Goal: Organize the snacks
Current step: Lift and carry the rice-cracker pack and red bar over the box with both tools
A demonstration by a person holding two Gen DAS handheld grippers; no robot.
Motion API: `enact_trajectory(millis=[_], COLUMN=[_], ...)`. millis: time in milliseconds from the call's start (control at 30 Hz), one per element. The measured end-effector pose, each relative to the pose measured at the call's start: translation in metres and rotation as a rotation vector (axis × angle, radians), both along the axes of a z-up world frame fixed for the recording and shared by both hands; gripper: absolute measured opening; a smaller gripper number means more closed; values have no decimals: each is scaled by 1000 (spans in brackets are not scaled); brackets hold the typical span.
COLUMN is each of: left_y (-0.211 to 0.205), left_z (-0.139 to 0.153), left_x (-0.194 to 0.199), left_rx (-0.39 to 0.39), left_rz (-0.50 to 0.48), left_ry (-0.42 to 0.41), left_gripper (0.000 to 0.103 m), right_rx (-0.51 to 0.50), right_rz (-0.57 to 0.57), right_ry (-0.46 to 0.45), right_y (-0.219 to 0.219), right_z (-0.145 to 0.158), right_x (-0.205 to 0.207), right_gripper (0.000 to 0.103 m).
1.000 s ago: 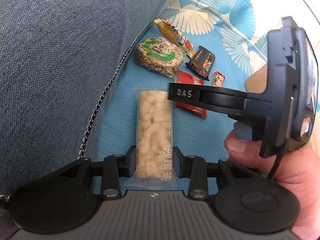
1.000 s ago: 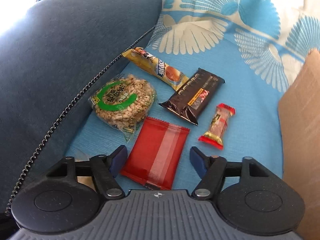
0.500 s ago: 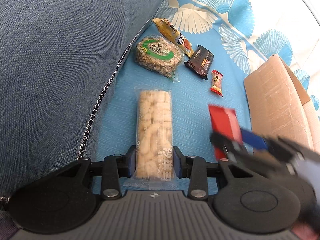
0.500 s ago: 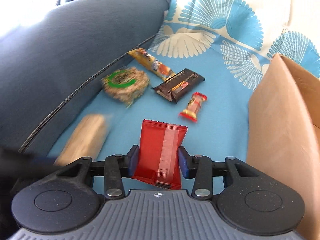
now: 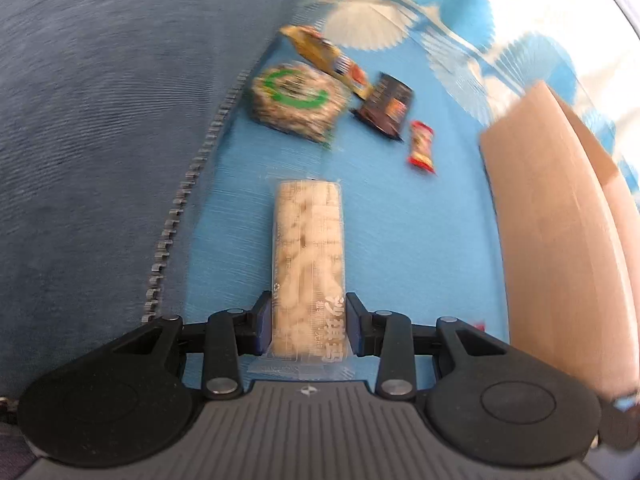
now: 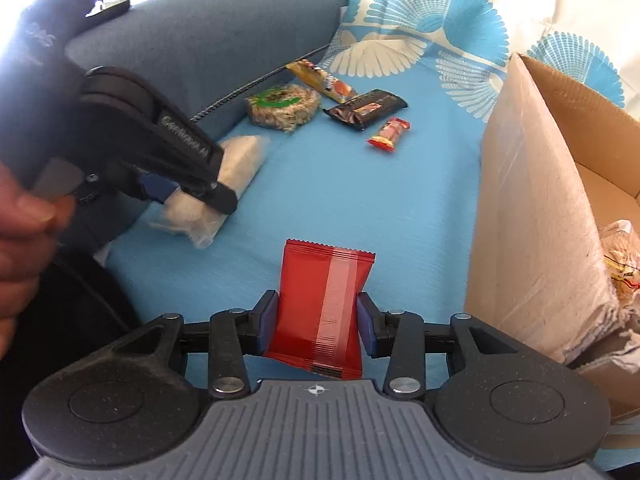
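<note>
The right claw is closed on the lower part of a red snack packet, pads pressed against both side edges; the packet's long axis runs toward 12 o'clock, along the claw's line. The open cardboard box stands at 2 o'clock from this claw, its near wall just beside the packet, and some wrapped goods already lie inside at the far right. The right claw is the nearer of the two to the box. Judged from this layout, the coming move must carry the packet over that near wall, which rises between packet and box interior.

The left claw is closed on a clear-wrapped pale rice-crisp bar, long axis also toward 12 o'clock. In the left wrist view the box stands at 3 o'clock, with bare blue bedsheet between.

Still on the bedsheet near the grey-blue cushion: a round puffed-grain cake with a green label, a yellow bar, a dark brown bar and a small red candy. None lies in either claw's path to the box.
</note>
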State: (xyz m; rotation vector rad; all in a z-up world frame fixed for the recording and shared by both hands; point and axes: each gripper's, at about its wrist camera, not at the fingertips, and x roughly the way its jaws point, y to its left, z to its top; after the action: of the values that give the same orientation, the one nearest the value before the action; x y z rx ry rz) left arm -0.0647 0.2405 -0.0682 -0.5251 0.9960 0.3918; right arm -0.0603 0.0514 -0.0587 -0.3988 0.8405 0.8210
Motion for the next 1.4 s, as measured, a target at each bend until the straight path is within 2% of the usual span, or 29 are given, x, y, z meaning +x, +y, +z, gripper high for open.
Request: enact_trajectory(millis=[133, 367, 667, 1400], left_y=[-12, -27, -35, -38], left_z=[0, -2, -5, -5], left_x=[4, 13, 19, 22], left_rx=[29, 70, 105, 142], left_rz=[-83, -156, -180, -191], left_ry=[18, 44, 65, 76], left_gripper=[41, 42, 51, 50], right_rx=[-13, -19, -14, -14], right_rz=[-50, -35, -28, -24], right_ry=[28, 20, 17, 10], right_y=[-5, -11, -11, -12], right_z=[-10, -13, -12, -13], right_x=[9, 7, 7, 6], right_gripper=[44, 46, 47, 47])
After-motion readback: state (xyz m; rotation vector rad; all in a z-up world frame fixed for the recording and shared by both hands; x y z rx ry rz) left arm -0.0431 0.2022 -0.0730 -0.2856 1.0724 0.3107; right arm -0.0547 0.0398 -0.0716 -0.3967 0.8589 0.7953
